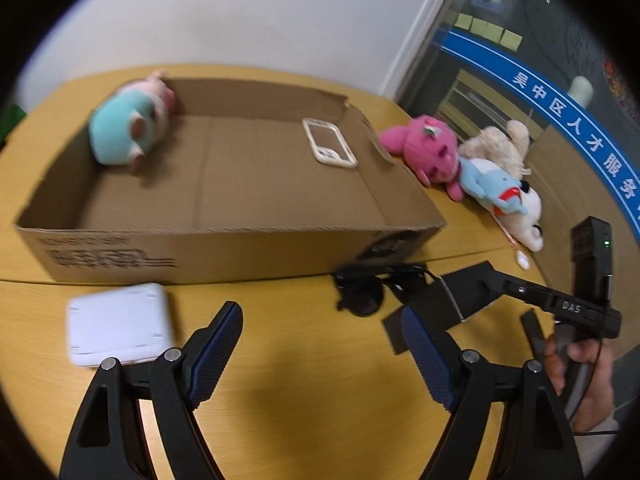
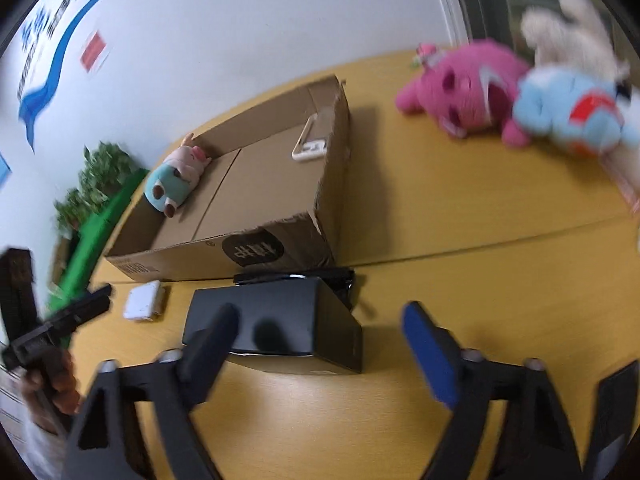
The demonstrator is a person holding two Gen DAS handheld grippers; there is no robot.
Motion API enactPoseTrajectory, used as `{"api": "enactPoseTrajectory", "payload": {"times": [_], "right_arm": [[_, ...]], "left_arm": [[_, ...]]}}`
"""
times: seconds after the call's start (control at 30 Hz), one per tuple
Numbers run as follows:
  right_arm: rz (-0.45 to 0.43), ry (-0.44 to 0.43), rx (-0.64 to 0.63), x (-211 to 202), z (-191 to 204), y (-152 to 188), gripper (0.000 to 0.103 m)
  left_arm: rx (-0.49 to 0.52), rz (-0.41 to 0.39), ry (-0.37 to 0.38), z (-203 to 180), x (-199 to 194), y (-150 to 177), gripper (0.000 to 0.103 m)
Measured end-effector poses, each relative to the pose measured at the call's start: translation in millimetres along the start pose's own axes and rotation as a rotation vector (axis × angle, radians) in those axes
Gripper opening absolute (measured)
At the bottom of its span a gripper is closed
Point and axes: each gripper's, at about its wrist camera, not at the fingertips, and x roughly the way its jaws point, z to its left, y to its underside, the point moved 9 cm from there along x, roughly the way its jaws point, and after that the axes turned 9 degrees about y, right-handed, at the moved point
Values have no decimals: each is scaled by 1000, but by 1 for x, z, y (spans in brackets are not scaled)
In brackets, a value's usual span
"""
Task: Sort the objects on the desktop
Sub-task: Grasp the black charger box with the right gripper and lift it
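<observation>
Both claws hung released and empty, the right gripper [image 2: 320, 344] spread just short of the black box [image 2: 276, 328], seemingly to straddle it for the cardboard box [image 2: 240, 216] beyond, while the left gripper [image 1: 320, 344] waited over bare tabletop

Open cardboard box [image 1: 224, 216] on the surface [image 1: 304, 360]; teal-and-pink plush [image 1: 128, 128] in its far left corner, phone case [image 1: 329, 143] far right. White pad [image 1: 120, 324] near box's front. Left hand-held gripper [image 1: 322, 344] spread, empty.

Pink plush [image 1: 424, 152], brown box [image 1: 224, 184], yellow table [image 1: 304, 360]
</observation>
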Motion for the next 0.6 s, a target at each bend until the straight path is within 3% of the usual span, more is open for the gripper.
{"api": "enactPoseTrajectory", "payload": {"times": [0.13, 0.37, 0.6], "right_arm": [[-16, -83, -12, 3, 16, 2, 53], [-34, -122, -98, -7, 69, 41, 51], [-106, -141, -143, -28, 104, 89, 51]], "left_arm": [[15, 27, 51, -8, 14, 2, 81], [3, 54, 108, -9, 24, 11, 81], [9, 116, 47, -3, 13, 46, 81]]}}
